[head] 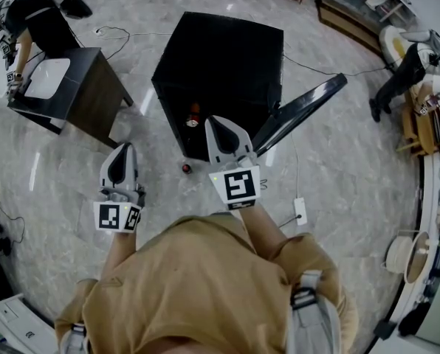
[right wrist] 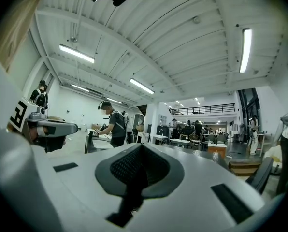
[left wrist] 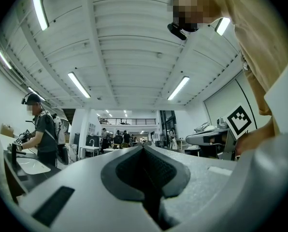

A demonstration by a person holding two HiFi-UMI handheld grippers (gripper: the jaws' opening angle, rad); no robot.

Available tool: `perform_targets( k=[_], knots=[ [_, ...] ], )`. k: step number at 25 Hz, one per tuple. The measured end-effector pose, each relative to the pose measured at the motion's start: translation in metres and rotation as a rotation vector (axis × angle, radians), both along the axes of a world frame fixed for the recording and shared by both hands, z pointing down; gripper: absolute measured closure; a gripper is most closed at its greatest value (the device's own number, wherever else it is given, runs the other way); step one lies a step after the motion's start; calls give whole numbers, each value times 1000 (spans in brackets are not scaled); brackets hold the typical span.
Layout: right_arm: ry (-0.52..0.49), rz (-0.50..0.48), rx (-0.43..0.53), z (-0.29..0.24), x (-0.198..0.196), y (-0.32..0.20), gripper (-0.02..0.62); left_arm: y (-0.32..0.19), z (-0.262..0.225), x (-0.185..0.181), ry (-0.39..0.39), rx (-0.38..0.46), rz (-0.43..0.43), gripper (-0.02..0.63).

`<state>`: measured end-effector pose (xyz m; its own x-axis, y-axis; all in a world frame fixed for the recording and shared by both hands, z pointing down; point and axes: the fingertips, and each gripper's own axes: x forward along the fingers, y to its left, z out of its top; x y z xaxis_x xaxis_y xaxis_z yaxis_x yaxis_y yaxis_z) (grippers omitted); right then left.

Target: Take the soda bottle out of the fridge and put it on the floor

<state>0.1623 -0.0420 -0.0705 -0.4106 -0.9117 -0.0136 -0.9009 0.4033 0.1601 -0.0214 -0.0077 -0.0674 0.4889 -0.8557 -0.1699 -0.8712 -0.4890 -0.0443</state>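
Note:
The black fridge [head: 220, 57] stands on the marble floor with its door [head: 301, 108] swung open to the right. Just inside its front opening I see a small bottle-like thing with red and white on it [head: 193, 115]. On the floor in front lies a small round red-topped thing [head: 186, 168]; which of the two is the soda bottle I cannot tell. My left gripper [head: 124, 150] [left wrist: 143, 149] is shut and empty, held left of the fridge. My right gripper [head: 214, 122] [right wrist: 140, 149] is also shut and empty, level with the fridge's front.
A dark table [head: 87, 94] with a white basin stands at the left, a person bent over it. Cables and a white power strip [head: 300, 211] lie on the floor right of the fridge. Another person [head: 404, 72] and a round table edge [head: 427, 198] are at the right.

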Motion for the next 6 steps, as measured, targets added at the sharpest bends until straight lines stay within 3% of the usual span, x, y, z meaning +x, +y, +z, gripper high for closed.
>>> perform_targets(
  k=[6],
  knots=[
    [-15,5,0,-1,4,-1,594,-1,0,2,-1,0,0,604]
  ],
)
